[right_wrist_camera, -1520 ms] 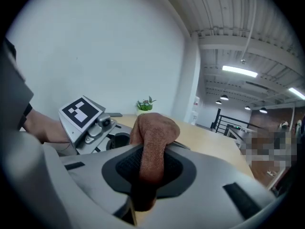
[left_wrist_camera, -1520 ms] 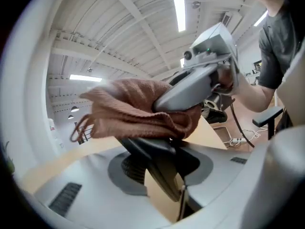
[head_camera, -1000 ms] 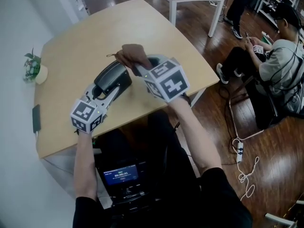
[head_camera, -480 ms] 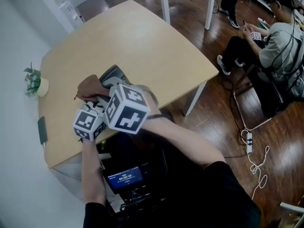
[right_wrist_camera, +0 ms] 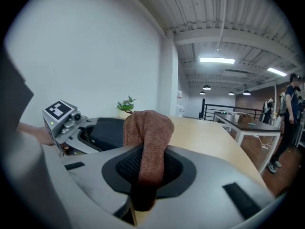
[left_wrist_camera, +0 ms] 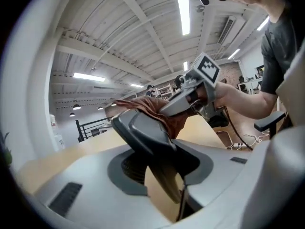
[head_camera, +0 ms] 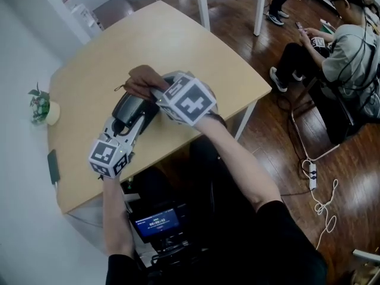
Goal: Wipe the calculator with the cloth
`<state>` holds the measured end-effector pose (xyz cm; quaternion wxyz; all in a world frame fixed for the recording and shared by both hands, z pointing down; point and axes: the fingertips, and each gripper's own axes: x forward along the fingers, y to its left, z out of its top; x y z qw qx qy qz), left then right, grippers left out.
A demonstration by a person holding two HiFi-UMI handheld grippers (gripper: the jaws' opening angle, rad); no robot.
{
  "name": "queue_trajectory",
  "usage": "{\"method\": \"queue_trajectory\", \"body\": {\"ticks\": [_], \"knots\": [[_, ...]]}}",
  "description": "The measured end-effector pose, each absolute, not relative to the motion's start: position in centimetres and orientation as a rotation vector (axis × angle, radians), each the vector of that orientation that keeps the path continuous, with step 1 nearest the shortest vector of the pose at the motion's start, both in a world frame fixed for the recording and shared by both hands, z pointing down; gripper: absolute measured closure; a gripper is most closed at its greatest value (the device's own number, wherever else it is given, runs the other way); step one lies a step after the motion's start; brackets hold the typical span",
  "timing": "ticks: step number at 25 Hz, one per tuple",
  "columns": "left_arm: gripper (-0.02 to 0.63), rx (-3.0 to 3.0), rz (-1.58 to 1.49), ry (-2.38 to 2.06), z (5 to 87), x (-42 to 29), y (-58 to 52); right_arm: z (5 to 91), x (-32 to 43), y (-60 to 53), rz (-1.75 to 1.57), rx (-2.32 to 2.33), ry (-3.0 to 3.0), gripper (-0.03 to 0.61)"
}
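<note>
Above the pale wooden table (head_camera: 196, 46), the left gripper (left_wrist_camera: 159, 175) stands partly spread, its jaws clamping a dark grey, slab-shaped calculator (head_camera: 132, 107) held tilted. The right gripper (right_wrist_camera: 143, 180) pinches a rust-brown knitted cloth (right_wrist_camera: 151, 128), which drapes against the calculator's far end.

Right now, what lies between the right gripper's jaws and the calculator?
The cloth: the right gripper pinches it in the right gripper view; the left gripper view shows it against the calculator.

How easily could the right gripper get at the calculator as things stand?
Probably yes, easily: the right gripper, shut on the cloth, sits right at the far end of the calculator, which the left gripper holds up, and nothing stands between them.
</note>
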<state>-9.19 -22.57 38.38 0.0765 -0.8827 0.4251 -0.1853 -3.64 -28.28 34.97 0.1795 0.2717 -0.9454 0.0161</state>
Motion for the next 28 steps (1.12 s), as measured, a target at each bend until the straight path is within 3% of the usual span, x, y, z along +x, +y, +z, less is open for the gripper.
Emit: {"method": "queue_trajectory", "body": {"ticks": [5, 10, 14, 16, 19, 22, 28], "knots": [[0.466, -2.801, -0.375, 1.366, 38.4, -10.6, -22.7, 37.9, -1.0, -29.4, 0.158, 0.869, -2.614, 0.520], [0.468, -3.013, 0.169, 1.555, 36.0, -14.6, -22.6, 37.6, -8.1, -23.2, 0.061, 0.573, -2.695, 0.520], [0.454, -3.050, 0.410, 1.716, 35.4, -17.0, -21.7, 38.3, -13.4, -22.1, -0.027, 0.422, -2.675, 0.520], [0.445, -3.038, 0.465, 1.792, 35.2, -17.6, -21.4, 38.7, -14.9, -22.6, -0.009, 0.368, -2.665, 0.518], [0.348, -3.061, 0.560, 1.790, 34.0, -16.9, -21.3, 39.8, -16.1, -24.3, 0.039, 0.341, -2.621, 0.520], [0.308, -3.097, 0.551, 1.736, 33.7, -14.8, -22.0, 41.8, -16.9, -25.0, 0.101, 0.273, -2.564, 0.522], [0.308, -3.122, 0.604, 1.758, 34.8, -14.7, -24.5, 43.1, -11.6, -30.5, 0.097, 0.510, -2.453, 0.520]]}}
